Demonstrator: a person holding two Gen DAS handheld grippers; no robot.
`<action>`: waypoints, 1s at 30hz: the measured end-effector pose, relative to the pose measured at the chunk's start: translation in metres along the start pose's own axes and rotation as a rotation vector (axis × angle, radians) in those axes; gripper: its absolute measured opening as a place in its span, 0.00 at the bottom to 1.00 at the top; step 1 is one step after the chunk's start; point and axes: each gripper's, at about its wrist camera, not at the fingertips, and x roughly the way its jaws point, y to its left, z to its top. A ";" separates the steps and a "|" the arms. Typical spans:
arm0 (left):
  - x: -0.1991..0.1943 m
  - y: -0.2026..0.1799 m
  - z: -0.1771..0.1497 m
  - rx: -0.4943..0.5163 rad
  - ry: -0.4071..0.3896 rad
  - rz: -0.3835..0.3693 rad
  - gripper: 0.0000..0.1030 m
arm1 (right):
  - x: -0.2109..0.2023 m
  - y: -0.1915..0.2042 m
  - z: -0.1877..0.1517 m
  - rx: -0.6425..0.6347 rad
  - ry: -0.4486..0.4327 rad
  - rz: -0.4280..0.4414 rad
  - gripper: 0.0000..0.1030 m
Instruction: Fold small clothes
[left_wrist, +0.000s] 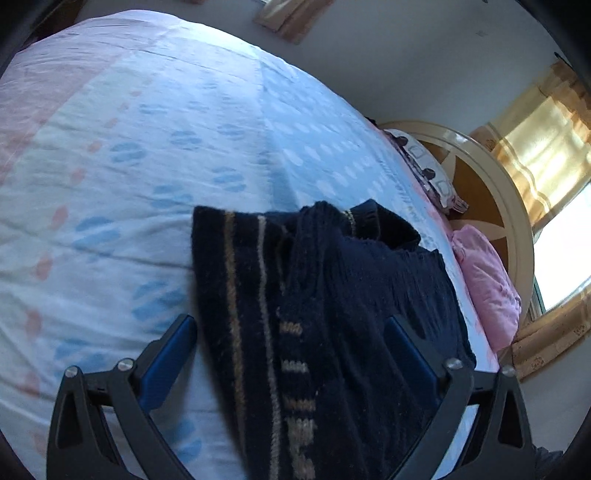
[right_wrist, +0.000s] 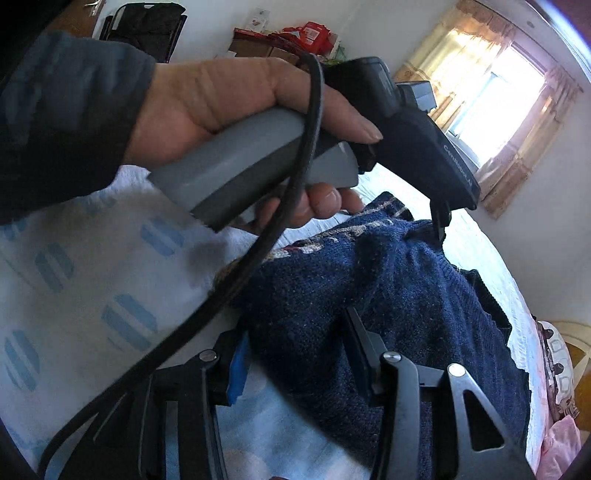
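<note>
A small navy knitted sweater (left_wrist: 332, 295) with beige stripes lies crumpled on the bed; it also shows in the right wrist view (right_wrist: 388, 280). My left gripper (left_wrist: 291, 332) is open, its blue-padded fingers (left_wrist: 170, 358) wide apart either side of the sweater and just above it. In the right wrist view the left gripper's tip (right_wrist: 441, 225) points down at the sweater's far edge. My right gripper (right_wrist: 295, 339) is open, and a fold of sweater lies between its jaws.
The bed sheet (left_wrist: 147, 147) is white with blue and pink patterns. A pink pillow (left_wrist: 487, 284) and a patterned pillow (left_wrist: 424, 162) lie by the wooden headboard (left_wrist: 491, 192). A black cable (right_wrist: 258, 240) crosses the right wrist view. A curtained window (right_wrist: 495, 85) is behind.
</note>
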 end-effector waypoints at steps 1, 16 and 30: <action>0.001 0.002 0.001 -0.001 -0.001 -0.008 0.90 | -0.001 0.001 0.000 -0.006 -0.001 -0.001 0.42; -0.026 -0.010 0.004 -0.060 -0.104 -0.066 0.18 | -0.039 -0.040 -0.011 0.065 -0.066 -0.014 0.10; -0.025 -0.099 0.027 -0.031 -0.215 -0.144 0.17 | -0.091 -0.136 -0.057 0.347 -0.147 -0.072 0.09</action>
